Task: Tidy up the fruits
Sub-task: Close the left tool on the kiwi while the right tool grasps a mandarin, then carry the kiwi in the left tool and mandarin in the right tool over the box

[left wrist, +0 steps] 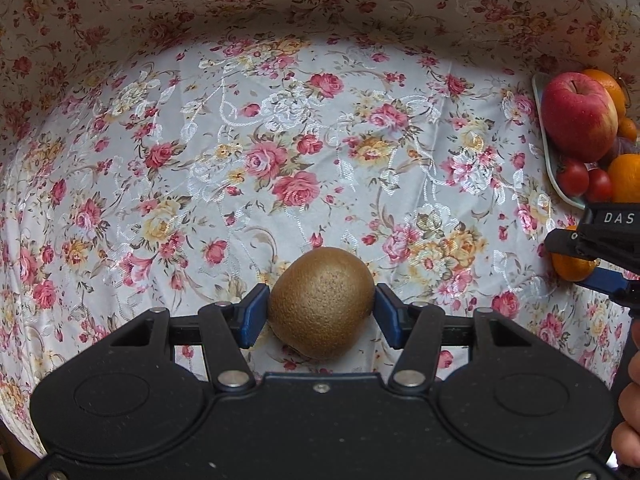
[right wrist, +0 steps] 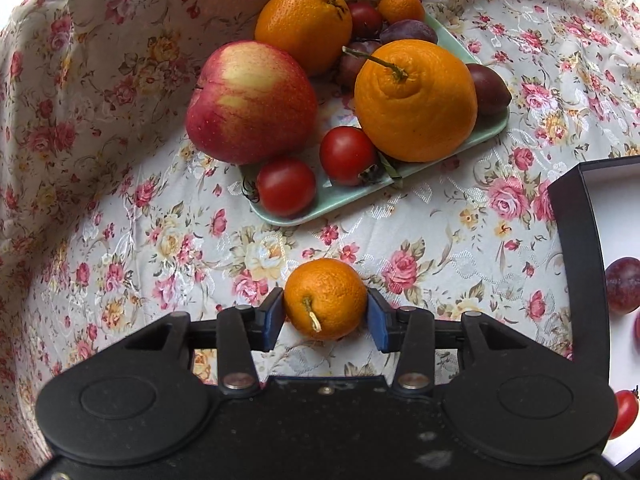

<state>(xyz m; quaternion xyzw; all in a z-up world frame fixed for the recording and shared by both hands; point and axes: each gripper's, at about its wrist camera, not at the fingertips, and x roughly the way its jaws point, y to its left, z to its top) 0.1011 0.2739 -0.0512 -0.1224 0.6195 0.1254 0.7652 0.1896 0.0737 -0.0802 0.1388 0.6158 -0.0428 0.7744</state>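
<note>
— So, what's each gripper doing?
— Left gripper (left wrist: pixel 322 316) is clamped on a kiwi (left wrist: pixel 322 302) above the flowered table (left wrist: pixel 280 140). Right gripper (right wrist: pixel 326 314) stands apart around a mandarin (right wrist: pixel 325 298), just beside the green tray (right wrist: pixel 280 216).

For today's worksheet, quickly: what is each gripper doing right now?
Left gripper: shut on the kiwi.
Right gripper: fingers touch the mandarin on both sides; grip or release cannot be told.
</note>
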